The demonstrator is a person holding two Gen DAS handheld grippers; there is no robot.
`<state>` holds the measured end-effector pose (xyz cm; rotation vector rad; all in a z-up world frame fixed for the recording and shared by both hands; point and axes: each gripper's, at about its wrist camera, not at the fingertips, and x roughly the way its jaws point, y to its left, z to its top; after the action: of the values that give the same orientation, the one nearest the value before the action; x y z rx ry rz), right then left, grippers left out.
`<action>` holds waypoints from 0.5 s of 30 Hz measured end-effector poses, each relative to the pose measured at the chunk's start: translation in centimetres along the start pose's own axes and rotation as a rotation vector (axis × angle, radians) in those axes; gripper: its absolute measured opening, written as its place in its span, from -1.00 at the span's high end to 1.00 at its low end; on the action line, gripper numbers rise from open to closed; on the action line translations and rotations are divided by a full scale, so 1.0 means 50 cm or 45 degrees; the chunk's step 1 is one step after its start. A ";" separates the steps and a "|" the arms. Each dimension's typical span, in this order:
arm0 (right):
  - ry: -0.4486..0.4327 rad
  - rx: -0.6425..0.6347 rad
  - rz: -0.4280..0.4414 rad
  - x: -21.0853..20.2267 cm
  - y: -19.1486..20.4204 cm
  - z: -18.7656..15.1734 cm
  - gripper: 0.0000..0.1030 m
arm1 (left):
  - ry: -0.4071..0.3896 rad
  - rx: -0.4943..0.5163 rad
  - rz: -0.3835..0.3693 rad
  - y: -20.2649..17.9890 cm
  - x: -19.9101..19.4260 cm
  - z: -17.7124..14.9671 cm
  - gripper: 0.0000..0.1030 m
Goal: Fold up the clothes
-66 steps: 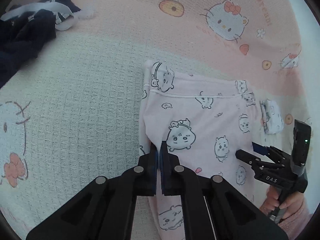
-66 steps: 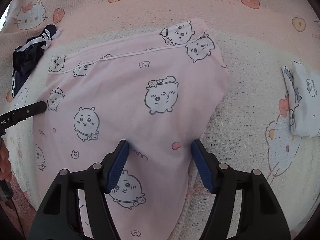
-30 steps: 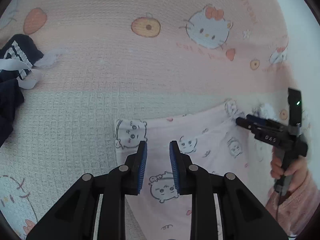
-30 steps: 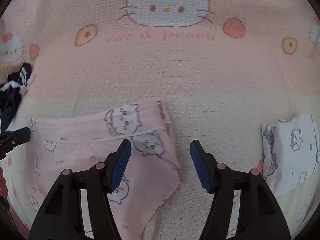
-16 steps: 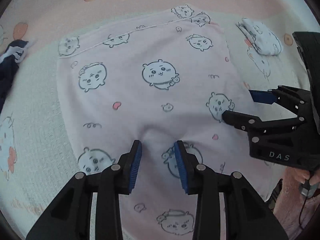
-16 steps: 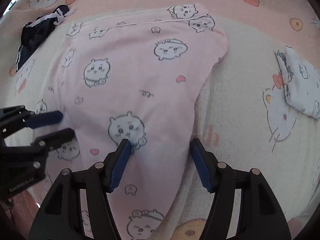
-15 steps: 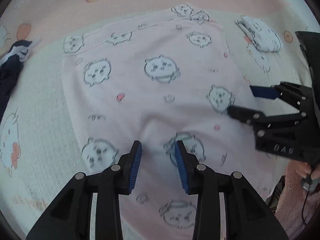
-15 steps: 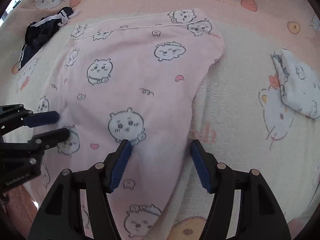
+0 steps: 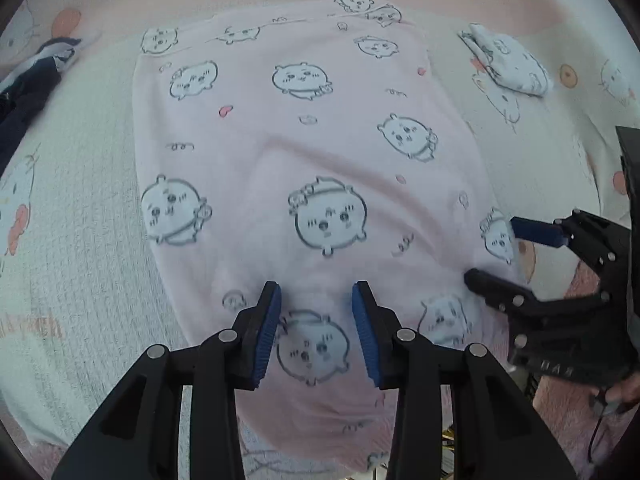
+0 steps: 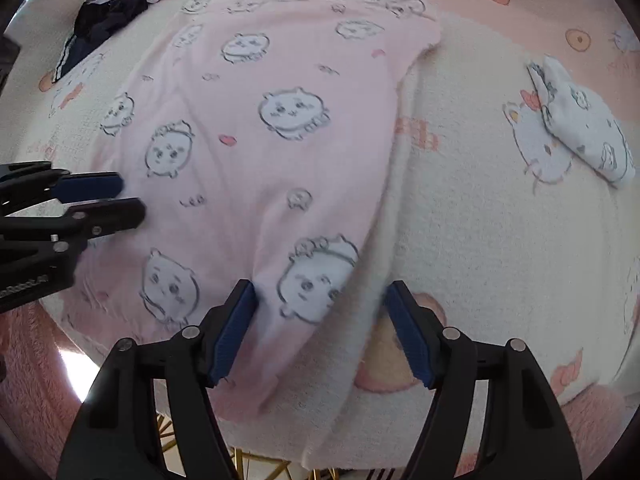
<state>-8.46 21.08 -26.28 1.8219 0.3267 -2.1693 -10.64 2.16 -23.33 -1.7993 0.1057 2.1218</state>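
Pink trousers (image 9: 312,140) printed with cartoon faces lie spread flat on the blanket, waistband at the far side. My left gripper (image 9: 316,304) hovers over their near part, its jaws partly apart and pressing nothing; it also shows at the left edge of the right wrist view (image 10: 128,200). My right gripper (image 10: 320,300) stands over the trousers' (image 10: 280,120) near right edge. Its jaws are opening, with cloth below them but not pinched. The right gripper (image 9: 494,252) appears at the right of the left wrist view, held by a hand (image 9: 624,392).
A cream and pink cartoon-cat blanket (image 9: 80,240) covers the surface. A folded white garment (image 9: 508,64) (image 10: 584,132) lies at the right. A dark navy garment (image 9: 28,80) (image 10: 108,12) is bunched at the far left. The blanket's near edge drops off over a gold frame (image 10: 240,464).
Both grippers pulled back from the waistband to the near end of the trousers. The left jaws, earlier shut on the cloth edge, now stand apart; the right jaws have widened.
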 end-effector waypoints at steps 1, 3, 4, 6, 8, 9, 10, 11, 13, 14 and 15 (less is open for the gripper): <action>0.014 0.006 0.009 -0.002 -0.008 -0.012 -0.42 | 0.028 -0.003 0.017 0.004 -0.004 -0.018 0.24; 0.007 0.021 0.017 -0.013 -0.012 -0.023 -0.42 | 0.046 -0.016 0.020 0.000 -0.013 -0.038 0.22; 0.000 0.031 0.018 -0.019 -0.013 -0.026 -0.42 | 0.052 -0.023 0.020 -0.002 -0.018 -0.047 0.21; -0.038 0.045 0.029 -0.032 -0.002 -0.023 -0.42 | 0.039 -0.037 0.005 -0.008 -0.028 -0.060 0.21; -0.063 0.020 0.050 -0.036 0.024 -0.018 -0.42 | 0.047 -0.041 -0.002 -0.010 -0.027 -0.072 0.21; -0.059 0.001 0.047 -0.033 0.034 -0.020 -0.42 | 0.071 -0.035 0.018 -0.011 -0.020 -0.081 0.21; -0.042 -0.021 0.029 -0.024 0.040 -0.027 -0.42 | 0.094 -0.029 0.037 -0.012 -0.014 -0.090 0.21; -0.024 -0.043 0.012 -0.016 0.047 -0.033 -0.42 | 0.103 -0.034 0.035 -0.009 -0.017 -0.099 0.20; -0.029 -0.021 0.048 -0.015 0.035 -0.049 -0.46 | 0.114 -0.050 0.020 0.000 -0.028 -0.119 0.17; -0.015 -0.001 0.069 -0.015 0.024 -0.056 -0.53 | 0.119 -0.048 0.011 0.004 -0.032 -0.127 0.17; -0.004 0.009 0.084 -0.016 0.015 -0.061 -0.55 | 0.132 -0.055 0.007 0.010 -0.034 -0.135 0.13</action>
<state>-5.29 21.52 -26.01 1.8067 0.2545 -2.1312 -4.24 -0.57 -23.01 -1.9365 0.0919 2.0488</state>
